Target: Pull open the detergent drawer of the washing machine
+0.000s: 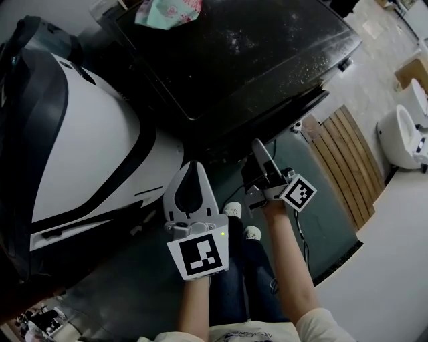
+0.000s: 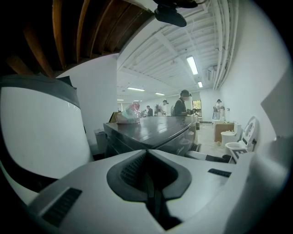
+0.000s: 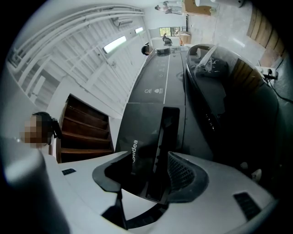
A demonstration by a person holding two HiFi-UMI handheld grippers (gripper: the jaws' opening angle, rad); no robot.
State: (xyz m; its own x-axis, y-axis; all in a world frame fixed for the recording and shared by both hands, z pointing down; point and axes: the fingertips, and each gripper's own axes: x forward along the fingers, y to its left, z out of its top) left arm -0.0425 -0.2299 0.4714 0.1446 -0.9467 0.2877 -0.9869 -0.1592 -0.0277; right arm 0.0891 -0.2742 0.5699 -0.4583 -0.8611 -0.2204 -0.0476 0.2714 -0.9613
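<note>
Grasp made, pull pending: right hand-held gripper (image 1: 259,148), jaws narrowed onto the detergent drawer (image 3: 137,132) at its 12 o'clock on the washing machine (image 1: 241,60) (drawer apparently not yet drawn out); left hand-held gripper (image 1: 192,167), at 8 o'clock, closed and empty.

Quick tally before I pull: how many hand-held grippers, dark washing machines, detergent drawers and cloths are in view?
hand-held grippers: 2 (left hand-held gripper, right hand-held gripper)
dark washing machine: 1
detergent drawer: 1
cloth: 1
total: 5
</note>
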